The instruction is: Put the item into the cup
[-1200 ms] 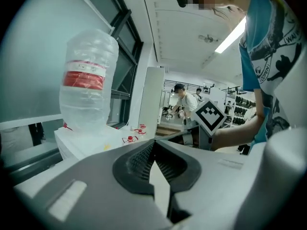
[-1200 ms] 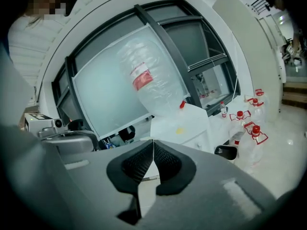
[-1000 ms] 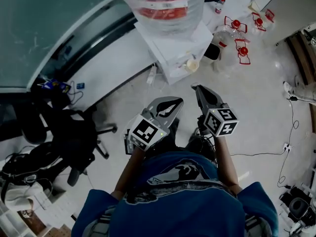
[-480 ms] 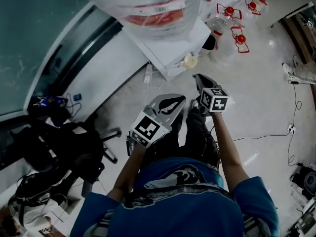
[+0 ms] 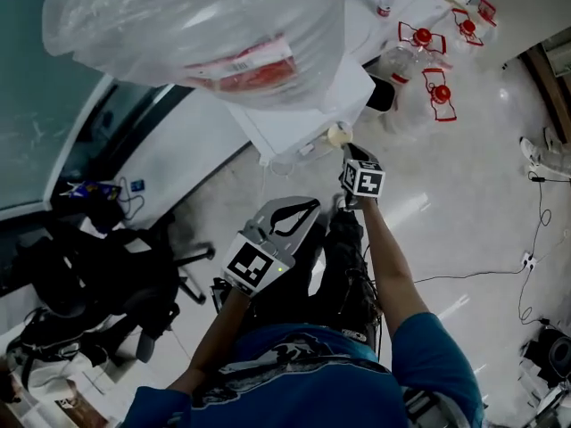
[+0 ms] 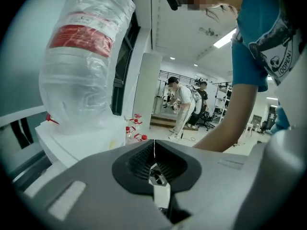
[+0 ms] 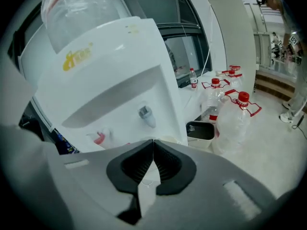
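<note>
A pale cup (image 5: 338,135) stands in the recess of a white water dispenser (image 5: 294,105). My right gripper (image 5: 347,152) is stretched out to it, shut, its tips just short of the cup. In the right gripper view the shut jaws (image 7: 153,142) point at the dispenser front, with the cup's rim (image 7: 169,140) showing just past them, under a grey tap (image 7: 146,115) and beside a red tap (image 7: 99,138). My left gripper (image 5: 306,206) hangs lower, near the person's legs, also shut (image 6: 154,143). I see nothing held between either pair of jaws.
A big water bottle wrapped in plastic (image 5: 214,34) sits on top of the dispenser. Empty red-capped bottles (image 5: 419,56) and a small dark bin (image 7: 200,131) stand on the floor to the right. A black chair (image 5: 116,275) is at the left. People stand far off (image 6: 180,104).
The right gripper has reached forward and up, from beside the left gripper to the cup at the dispenser. The person has stepped closer to the dispenser. The left gripper stayed low.
</note>
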Tool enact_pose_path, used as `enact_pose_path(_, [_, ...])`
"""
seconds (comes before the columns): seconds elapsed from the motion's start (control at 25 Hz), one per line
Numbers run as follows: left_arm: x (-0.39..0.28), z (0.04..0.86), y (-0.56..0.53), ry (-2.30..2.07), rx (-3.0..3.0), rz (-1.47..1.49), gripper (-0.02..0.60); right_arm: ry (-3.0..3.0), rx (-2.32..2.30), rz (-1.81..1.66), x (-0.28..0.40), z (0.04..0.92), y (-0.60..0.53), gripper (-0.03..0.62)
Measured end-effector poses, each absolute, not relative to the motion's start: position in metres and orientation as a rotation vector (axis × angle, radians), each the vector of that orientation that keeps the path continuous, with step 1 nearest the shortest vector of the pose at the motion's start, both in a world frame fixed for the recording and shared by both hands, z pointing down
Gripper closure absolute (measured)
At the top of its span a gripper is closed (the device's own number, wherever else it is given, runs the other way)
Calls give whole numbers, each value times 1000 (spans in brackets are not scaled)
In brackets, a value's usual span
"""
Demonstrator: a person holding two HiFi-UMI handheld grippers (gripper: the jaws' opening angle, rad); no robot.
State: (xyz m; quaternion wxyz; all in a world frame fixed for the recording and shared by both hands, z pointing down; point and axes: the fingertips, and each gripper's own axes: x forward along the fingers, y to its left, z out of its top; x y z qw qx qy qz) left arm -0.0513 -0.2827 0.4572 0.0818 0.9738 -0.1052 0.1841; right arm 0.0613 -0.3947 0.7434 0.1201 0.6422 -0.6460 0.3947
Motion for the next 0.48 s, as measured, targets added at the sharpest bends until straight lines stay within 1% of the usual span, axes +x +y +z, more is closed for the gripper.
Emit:
enact_pose_path(0.2, [-34, 471, -289, -342, 2882, 621, 575, -1906, 1809, 1099, 64, 772, -414, 585])
enact_pose_path(0.48, [-12, 474, -295, -348, 2872, 684, 571, -1907, 1786, 1122, 72, 800, -433, 578])
